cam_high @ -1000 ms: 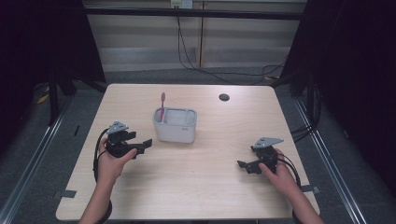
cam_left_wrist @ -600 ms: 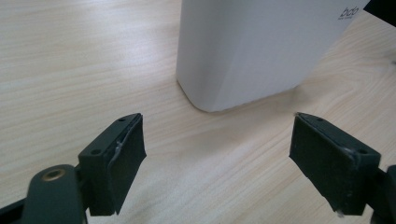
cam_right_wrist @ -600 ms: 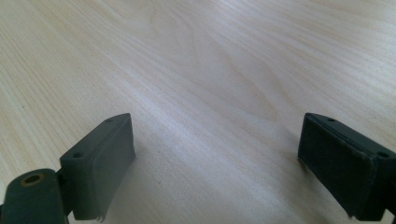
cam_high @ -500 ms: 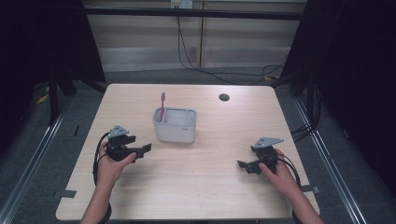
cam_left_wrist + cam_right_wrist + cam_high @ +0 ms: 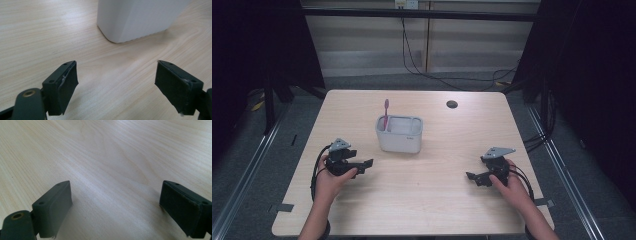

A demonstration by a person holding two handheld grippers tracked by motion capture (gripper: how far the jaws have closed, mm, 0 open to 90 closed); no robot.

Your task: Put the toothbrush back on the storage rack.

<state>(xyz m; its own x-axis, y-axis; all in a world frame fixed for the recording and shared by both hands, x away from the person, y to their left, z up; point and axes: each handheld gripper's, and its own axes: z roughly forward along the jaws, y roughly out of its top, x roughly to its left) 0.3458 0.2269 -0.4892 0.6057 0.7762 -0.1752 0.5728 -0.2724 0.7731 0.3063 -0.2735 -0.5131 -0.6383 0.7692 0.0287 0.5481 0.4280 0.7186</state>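
Note:
A white rectangular holder (image 5: 399, 133) stands near the middle of the wooden table (image 5: 437, 200), and a pink toothbrush (image 5: 386, 114) stands upright in its left end. The holder's lower corner (image 5: 135, 20) fills the top of the left gripper view. My left gripper (image 5: 362, 167) rests low on the table to the holder's front left, open and empty, its jaws wide apart (image 5: 117, 87). My right gripper (image 5: 474, 177) sits near the front right of the table, also open with nothing between its jaws (image 5: 115, 210), over bare wood.
A small dark round hole (image 5: 452, 104) lies near the table's far edge. Cables hang on the wall behind the table, and dark floor with metal rails runs along both sides.
My left gripper has drawn back toward the front edge and a little lower, away from the holder. The right gripper has stayed where it was.

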